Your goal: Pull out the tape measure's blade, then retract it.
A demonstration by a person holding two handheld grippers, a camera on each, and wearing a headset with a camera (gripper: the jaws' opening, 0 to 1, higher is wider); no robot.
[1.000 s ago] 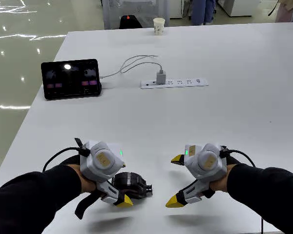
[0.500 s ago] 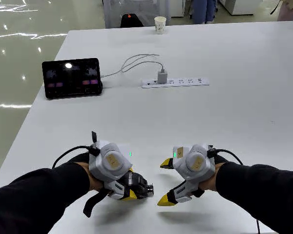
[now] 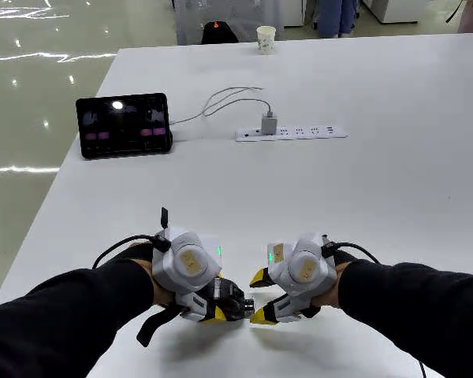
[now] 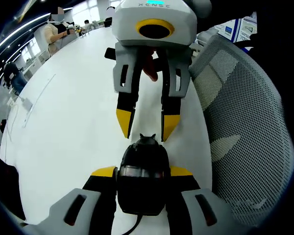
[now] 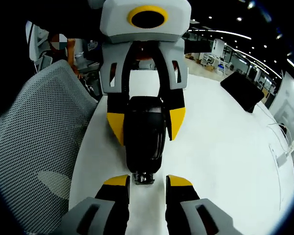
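My right gripper [image 3: 258,297] has closed in from well apart to the tape measure [image 3: 230,298], which my left gripper [image 3: 218,305] clamps near the tabletop [image 3: 378,197] edge; right jaws apart astride the blade hook [image 5: 143,178], so I reckon the pull-out comes next.

tape measure [image 4: 143,183] black | left gripper [image 4: 143,171] pale grey, yellow tips | right gripper [image 5: 147,180] same grey, yellow tips | table [image 3: 378,197] white | far-left tablet [image 3: 124,124] black, pink-purple screen patches | power strip [image 3: 299,132] white | chair [image 4: 245,122] grey mesh | sleeves [image 3: 55,323] black
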